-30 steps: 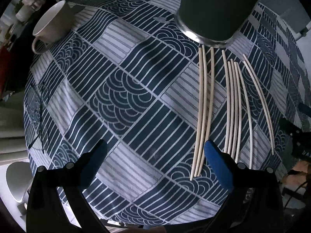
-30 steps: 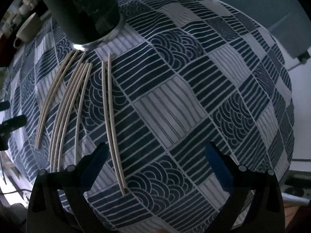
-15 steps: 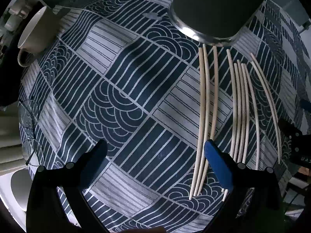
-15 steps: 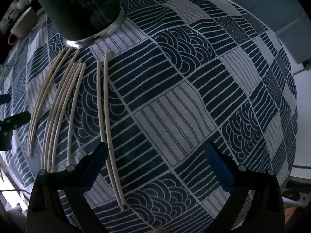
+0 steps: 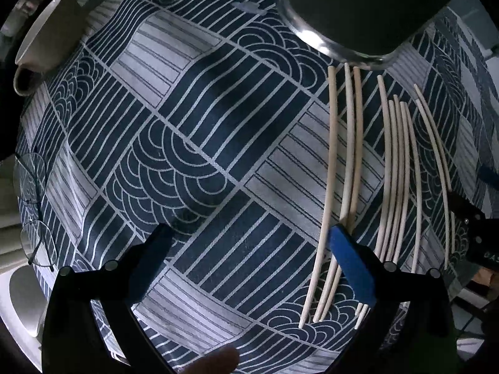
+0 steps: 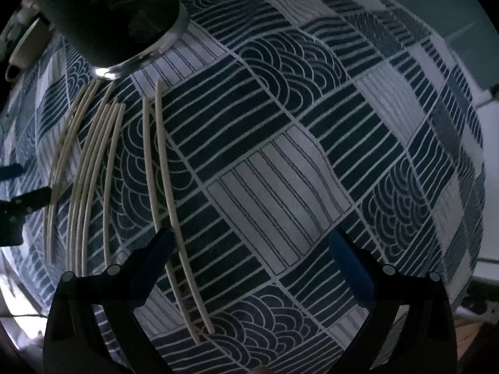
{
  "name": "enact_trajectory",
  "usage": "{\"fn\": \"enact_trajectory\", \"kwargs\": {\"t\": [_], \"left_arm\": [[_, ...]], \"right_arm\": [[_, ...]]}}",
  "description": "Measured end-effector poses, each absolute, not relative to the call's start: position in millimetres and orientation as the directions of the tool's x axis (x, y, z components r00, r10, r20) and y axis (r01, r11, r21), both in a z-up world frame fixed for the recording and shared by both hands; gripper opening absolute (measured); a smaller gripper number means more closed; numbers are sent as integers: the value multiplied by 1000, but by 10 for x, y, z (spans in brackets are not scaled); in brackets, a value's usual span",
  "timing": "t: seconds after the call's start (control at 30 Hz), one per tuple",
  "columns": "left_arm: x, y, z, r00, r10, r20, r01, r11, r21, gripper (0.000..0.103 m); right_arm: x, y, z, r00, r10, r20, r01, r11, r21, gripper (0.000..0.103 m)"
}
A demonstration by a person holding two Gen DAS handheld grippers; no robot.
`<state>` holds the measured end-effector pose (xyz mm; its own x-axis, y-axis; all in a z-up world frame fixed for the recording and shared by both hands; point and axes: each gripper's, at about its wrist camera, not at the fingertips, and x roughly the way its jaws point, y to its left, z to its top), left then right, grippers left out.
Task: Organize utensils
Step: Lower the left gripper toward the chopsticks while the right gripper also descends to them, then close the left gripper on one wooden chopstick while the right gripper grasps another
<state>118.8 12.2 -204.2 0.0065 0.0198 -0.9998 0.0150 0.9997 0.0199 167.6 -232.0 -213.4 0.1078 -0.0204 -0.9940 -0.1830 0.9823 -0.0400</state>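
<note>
Several pale chopsticks lie side by side on the patterned blue and white tablecloth, pointing at a dark cylindrical holder with a metal base. My left gripper is open and empty; its right finger hangs over the leftmost chopsticks. In the right wrist view the chopsticks lie at the left below the holder. My right gripper is open and empty; its left finger is over the two rightmost chopsticks.
A white mug stands at the far left of the cloth. A pair of glasses lies at the left table edge. The other gripper shows at the right edge.
Both grippers have moved forward and lower toward the cloth. The chopsticks and holder appear larger. Nothing was grasped.
</note>
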Motion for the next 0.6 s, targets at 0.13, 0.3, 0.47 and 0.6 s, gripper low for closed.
{"fn": "enact_trajectory", "kwargs": {"t": [0.13,0.3,0.47,0.6], "left_arm": [[1195,151,-2083,-26,17,-1000,27,1000,16,99],[1173,154,-2093,-35,16,-999,30,999,15,99],[1219,124,-2044,-28,14,-1000,52,999,13,95],[1228,160,-2064,-25,14,-1000,54,998,12,85]], "right_arm": [[1771,-2381,-2197,85,7,-996,-174,985,-8,97],[1865,-2351,-2252,77,2,-997,-173,985,-12,97],[1736,-2361,-2236,61,-2,-998,-213,977,-15,94],[1623,-2330,-2078,85,9,-996,-242,970,-12,59]]}}
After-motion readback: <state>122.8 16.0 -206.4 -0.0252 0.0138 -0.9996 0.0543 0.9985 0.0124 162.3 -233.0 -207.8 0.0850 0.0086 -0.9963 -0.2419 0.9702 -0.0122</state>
